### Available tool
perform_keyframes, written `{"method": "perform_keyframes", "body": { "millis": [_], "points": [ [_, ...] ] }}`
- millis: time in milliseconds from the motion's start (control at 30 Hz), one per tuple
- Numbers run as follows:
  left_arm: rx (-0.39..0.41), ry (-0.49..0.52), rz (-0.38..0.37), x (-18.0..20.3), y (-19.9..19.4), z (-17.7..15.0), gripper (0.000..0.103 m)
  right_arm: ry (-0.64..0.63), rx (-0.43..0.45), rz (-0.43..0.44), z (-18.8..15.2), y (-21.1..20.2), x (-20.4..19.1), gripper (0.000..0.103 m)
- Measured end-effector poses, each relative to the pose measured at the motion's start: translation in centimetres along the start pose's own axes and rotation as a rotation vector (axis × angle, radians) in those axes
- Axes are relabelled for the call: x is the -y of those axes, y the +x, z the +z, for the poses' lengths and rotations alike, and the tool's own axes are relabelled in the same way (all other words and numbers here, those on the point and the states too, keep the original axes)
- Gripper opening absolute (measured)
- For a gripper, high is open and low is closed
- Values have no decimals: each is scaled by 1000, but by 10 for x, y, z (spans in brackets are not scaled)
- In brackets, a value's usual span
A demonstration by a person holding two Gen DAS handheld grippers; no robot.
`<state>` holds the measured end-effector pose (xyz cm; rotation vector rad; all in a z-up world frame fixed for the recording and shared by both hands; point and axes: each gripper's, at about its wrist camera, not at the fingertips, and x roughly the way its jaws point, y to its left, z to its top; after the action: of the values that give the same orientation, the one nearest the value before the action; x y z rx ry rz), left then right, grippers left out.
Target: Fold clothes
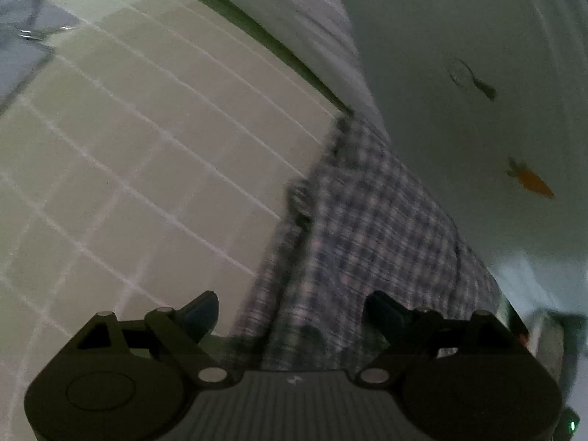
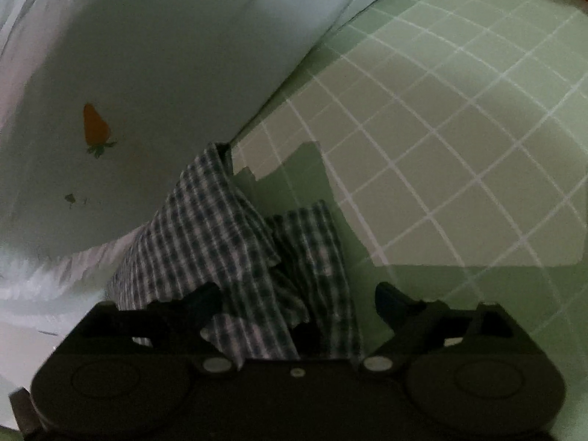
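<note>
**A bedroom at home, by the look of it**

Standing here, it reads as a home bedroom. A soft green sheet with a white grid pattern stretches across a bed. Over it lies a pale white cover printed with small orange carrots, and a crumpled blue-and-white checked cloth garment rests on the bedding. The light is dim.

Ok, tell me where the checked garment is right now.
The checked garment lies bunched between the open fingers of both claws, on the green grid-lined sheet, against the edge of the white carrot-print fabric, which is on its left in the right wrist view.
</note>
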<state>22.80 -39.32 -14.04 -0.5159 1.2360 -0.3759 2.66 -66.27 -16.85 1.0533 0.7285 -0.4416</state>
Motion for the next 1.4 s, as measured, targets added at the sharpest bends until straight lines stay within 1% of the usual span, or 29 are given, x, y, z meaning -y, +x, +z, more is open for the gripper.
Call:
{"method": "perform_keyframes", "body": {
  "millis": [67, 133, 233, 267, 300, 367, 400, 433, 467, 500, 567, 600, 700, 867, 933, 1100, 1167, 1233, 1300, 1400],
  "points": [
    [-20, 19, -34, 5, 7, -1, 90, 2, -3, 22, 2, 3, -3, 97],
    [-16, 38, -34, 9, 12, -2, 93, 8, -14, 55, 2, 8, -6, 98],
    [-17, 63, -60, 14, 17, -3, 91, 27, -33, 110, 1, 18, -11, 102],
    [-23, 66, -75, 15, 19, -4, 82, 14, -38, 114, -1, 22, -17, 102],
    [-40, 55, -108, 14, 21, -6, 73, 1, -44, 118, -3, 26, -23, 102],
    [-77, 18, -162, 13, 27, -13, 32, -32, -69, 134, -10, 33, -35, 102],
    [-96, 11, -175, 16, 28, -19, 25, -68, -88, 159, -17, 36, -43, 95],
    [-97, 30, -175, 22, 24, -25, 20, -88, -119, 175, -24, 39, -49, 66],
    [-97, 51, -174, 28, 20, -31, 18, -107, -149, 191, -31, 41, -55, 50],
    [-90, 85, -164, 36, 13, -40, 17, -117, -162, 191, -38, 37, -59, 37],
    [-81, 134, -142, 45, -2, -57, 15, -138, -186, 191, -53, 29, -68, 29],
    [-85, 146, -141, 46, -8, -65, 15, -126, -181, 188, -60, 20, -63, 26],
    [-118, 126, -175, 43, -18, -88, 15, -87, -167, 179, -80, -6, -48, 25],
    [-196, 193, -222, 42, -41, -140, 15, -24, -143, 163, -113, -50, -24, 25],
    [-228, 221, -241, 43, -50, -160, 15, 5, -103, 146, -129, -73, -11, 25],
    [-336, 336, -310, 59, -58, -202, 15, 90, 15, 94, -165, -131, 19, 25],
    [-378, 396, -336, 72, -59, -221, 15, 134, 81, 76, -183, -156, 33, 25],
    [-418, 454, -361, 85, -59, -239, 15, 175, 130, 66, -189, -176, 49, 25],
    [-429, 485, -377, 107, -54, -253, 15, 216, 178, 55, -196, -197, 65, 25],
    [-420, 523, -400, 143, -47, -267, 15, 208, 219, 37, -174, -224, 90, 25]
  ]
}}
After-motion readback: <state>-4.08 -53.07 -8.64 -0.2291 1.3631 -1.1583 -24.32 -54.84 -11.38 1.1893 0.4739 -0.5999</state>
